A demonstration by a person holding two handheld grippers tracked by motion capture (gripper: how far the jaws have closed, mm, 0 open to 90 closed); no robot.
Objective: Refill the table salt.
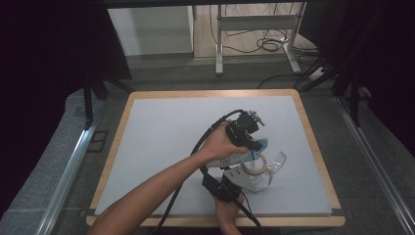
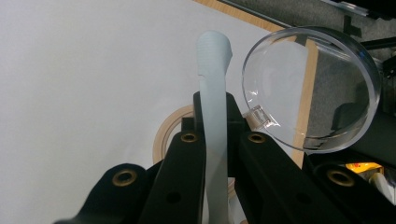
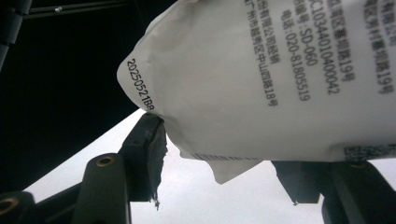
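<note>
My left gripper (image 1: 254,144) (image 2: 215,112) is shut on a thin white packet (image 1: 237,159) (image 2: 214,60) and holds it edge-on over a clear jar (image 1: 259,182). The jar has a tan ring (image 1: 254,166) (image 2: 163,135) at its mouth, and its round clear lid (image 1: 279,160) (image 2: 313,88) hangs open to the right. My right gripper (image 1: 244,179) (image 3: 224,168) grips the jar's body from the near side, tilted above the table. In the right gripper view the printed packet (image 3: 261,79) hangs just above the spread jaws, and the jar's clear wall hardly shows.
A white mat (image 1: 161,147) covers the table, which has a wooden rim (image 1: 215,221). Behind the table stand a metal desk frame (image 1: 254,29) and loose cables (image 1: 271,44) on the floor. Dark curtains flank both sides.
</note>
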